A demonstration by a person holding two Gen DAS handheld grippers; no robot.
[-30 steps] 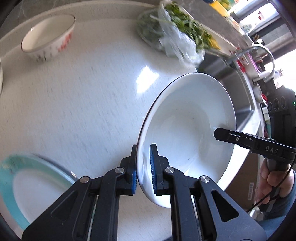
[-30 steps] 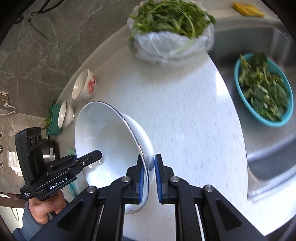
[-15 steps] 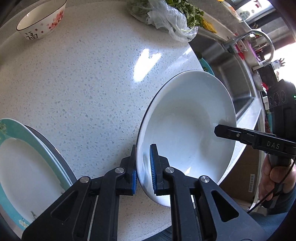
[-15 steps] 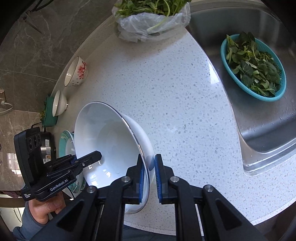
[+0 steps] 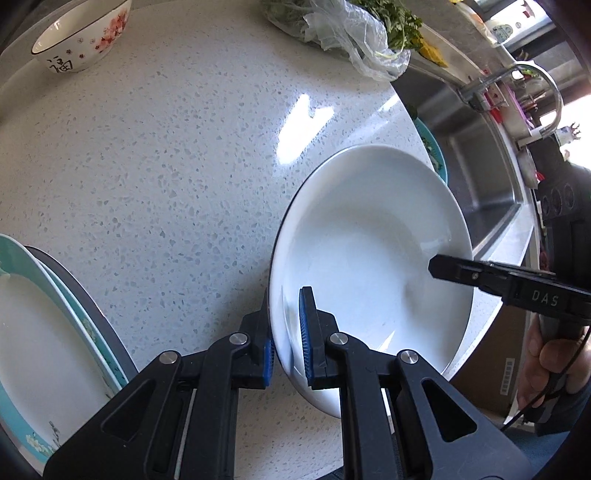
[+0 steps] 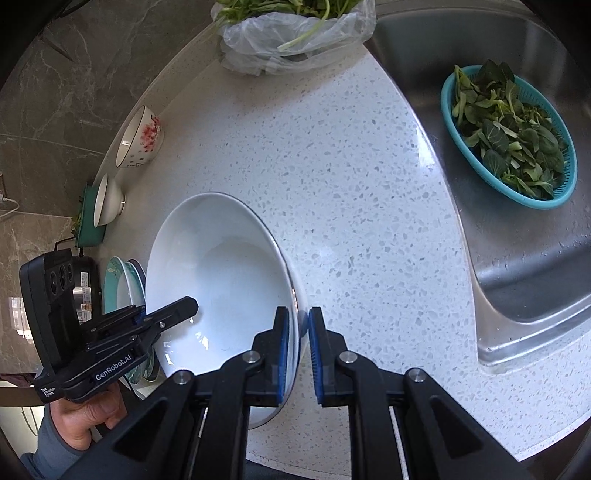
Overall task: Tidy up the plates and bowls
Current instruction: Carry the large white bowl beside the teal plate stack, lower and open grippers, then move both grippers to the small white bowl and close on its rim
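- Speckled white counter (image 5: pixel 166 155) filled both wrist views, with the steel sink (image 6: pixel 517 258) at its right end.
- I had the white plate (image 5: pixel 369 258) carried between both tools, tilted up off the counter rather than lying flat.
- My left gripper (image 5: pixel 286 332) pinched the plate's near rim, 1 blue pad on the outer face and 1 inside the bowl of it.
- My right gripper (image 6: pixel 297 339) pinched the opposite rim the same way; in the left view its fingers (image 5: pixel 465 271) reached in over the far edge.
- Compared with 1 s earlier, the teal-rimmed plates (image 5: pixel 44 332) had come much further into the left view, from a blurred sliver at the corner to a sharp stack close beside the left tool.
- Over the same second the bag of greens (image 5: pixel 351 29) had slid toward the top edge of both views, while the plate's place between the pads looked unchanged.
- I judged that the carry was heading toward the teal-rimmed stack, so setting the white plate on it was probably the step in hand.
- 2 bowls remained at the back: the flowered bowl (image 6: pixel 140 136) and a plain white bowl (image 6: pixel 107 201) on a green tray (image 6: pixel 86 229), not yet gathered.
- A teal basket of leaves (image 6: pixel 509 136) sat in the sink, well apart from my path.
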